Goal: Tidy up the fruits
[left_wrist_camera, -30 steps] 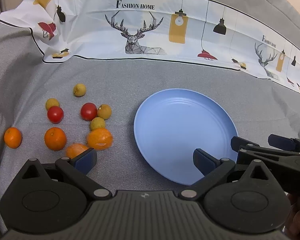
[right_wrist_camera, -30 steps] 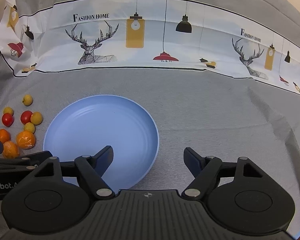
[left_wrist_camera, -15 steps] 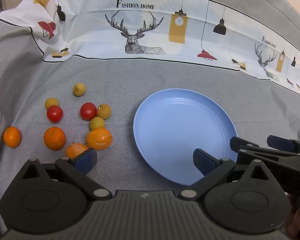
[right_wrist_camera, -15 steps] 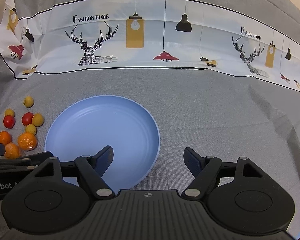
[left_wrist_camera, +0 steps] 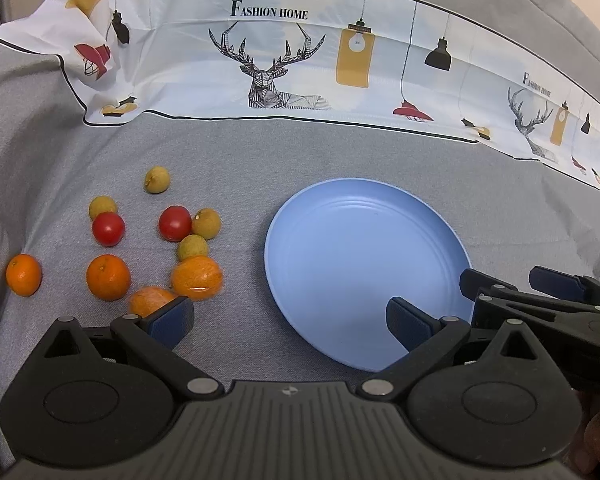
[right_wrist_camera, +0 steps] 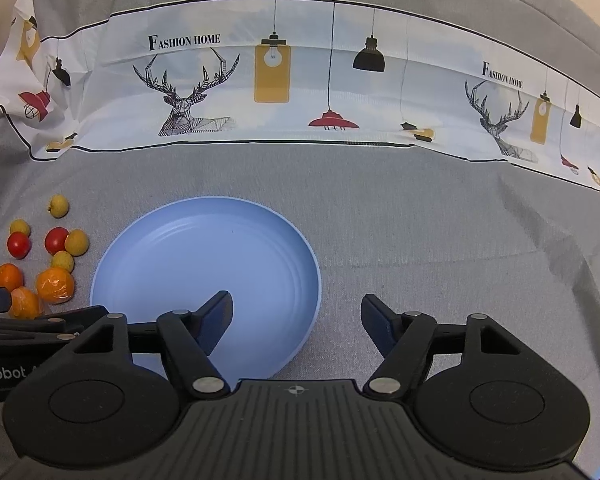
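Right tongs (right_wrist_camera: 296, 316) closing — empty, plate (right_wrist_camera: 172, 240) unmoved

From my seat, the table covering (left_wrist_camera: 340, 160) reads as grey woven cloth, matt and faintly rough, creased at the right of the frame. Along the top runs a printed band (left_wrist_camera: 284, 60), smoother and slightly sheeny, with fold lines like thin plastic-coated fabric. The blue plate (left_wrist_camera: 364, 208) looks like smooth plastic with a soft satin gloss and moulded rings. I see the red tomatoes (left_wrist_camera: 175, 223) shiny and taut, the oranges (left_wrist_camera: 108, 277) pebbled and dull, and one orange (left_wrist_camera: 197, 278) wrapped in glossy clear film. The yellowish small fruits (left_wrist_camera: 207, 223) look matt and rough. My left gripper (left_wrist_camera: 288, 322) is matt black plastic with ribbing, metal rivets and dark blue rubbery pads (left_wrist_camera: 172, 320).
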`<state>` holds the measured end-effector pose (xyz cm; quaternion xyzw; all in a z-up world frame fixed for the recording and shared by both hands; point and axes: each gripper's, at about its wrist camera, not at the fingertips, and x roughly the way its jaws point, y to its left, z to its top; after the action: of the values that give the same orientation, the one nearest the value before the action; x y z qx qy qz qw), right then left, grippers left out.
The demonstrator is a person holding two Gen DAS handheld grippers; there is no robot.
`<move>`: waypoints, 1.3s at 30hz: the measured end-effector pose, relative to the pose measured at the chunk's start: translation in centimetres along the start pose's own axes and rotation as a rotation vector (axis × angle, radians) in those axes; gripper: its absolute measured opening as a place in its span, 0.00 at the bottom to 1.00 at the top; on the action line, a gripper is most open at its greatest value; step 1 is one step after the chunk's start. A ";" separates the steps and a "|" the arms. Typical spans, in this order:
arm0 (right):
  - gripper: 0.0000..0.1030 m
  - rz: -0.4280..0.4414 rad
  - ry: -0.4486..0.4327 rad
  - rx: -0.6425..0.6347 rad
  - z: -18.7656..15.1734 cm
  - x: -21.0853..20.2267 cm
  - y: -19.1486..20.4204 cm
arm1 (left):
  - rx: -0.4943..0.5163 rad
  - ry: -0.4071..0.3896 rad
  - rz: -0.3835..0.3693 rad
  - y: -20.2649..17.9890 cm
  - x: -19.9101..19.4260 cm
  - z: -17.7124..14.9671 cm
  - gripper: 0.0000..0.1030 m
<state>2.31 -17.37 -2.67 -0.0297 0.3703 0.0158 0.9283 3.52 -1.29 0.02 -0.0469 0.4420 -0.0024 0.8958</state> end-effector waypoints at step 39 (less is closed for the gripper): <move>0.49 0.108 -0.091 0.124 0.9 -0.7 0.1 | 0.108 -0.061 -0.116 0.8 -4.0 1.2 0.16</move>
<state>2.41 -17.23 -1.51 0.0486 0.3293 0.0445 0.9419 1.97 -0.19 3.84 -0.0241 0.4104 -0.0766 0.9084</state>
